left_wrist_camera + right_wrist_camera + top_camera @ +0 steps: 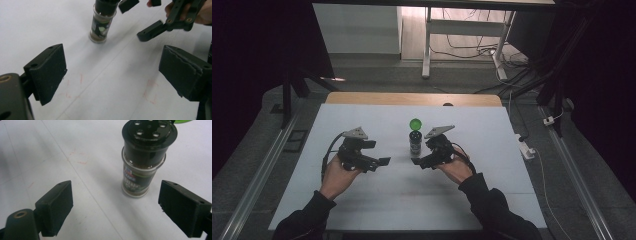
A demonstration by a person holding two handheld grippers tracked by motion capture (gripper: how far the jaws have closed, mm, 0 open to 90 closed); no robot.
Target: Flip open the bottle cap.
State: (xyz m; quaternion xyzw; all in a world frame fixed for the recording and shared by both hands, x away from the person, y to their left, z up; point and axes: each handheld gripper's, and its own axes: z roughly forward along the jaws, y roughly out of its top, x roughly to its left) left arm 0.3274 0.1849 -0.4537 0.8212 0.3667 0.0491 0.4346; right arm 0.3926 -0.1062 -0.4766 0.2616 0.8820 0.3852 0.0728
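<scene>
A small glass spice jar (415, 142) with a black shaker top and brown contents stands upright mid-table. A round green lid (415, 123) shows just behind its top; I cannot tell whether it is attached. My right gripper (421, 154) is open just right of and in front of the jar. In the right gripper view the jar (143, 162) stands a little beyond the open gripper (120, 207), toward its right jaw, with a green lid edge (183, 121). My left gripper (378, 152) is open and empty, left of the jar. The left gripper view shows that gripper (115, 75), the jar (101, 25) and the right gripper (140, 17).
The white table top (362, 200) has faint red marks (150, 91) in front of the left gripper. A wooden strip (412, 98) runs along its far edge. Beyond it are a white desk frame (427, 45) and cables (512, 60) on the floor.
</scene>
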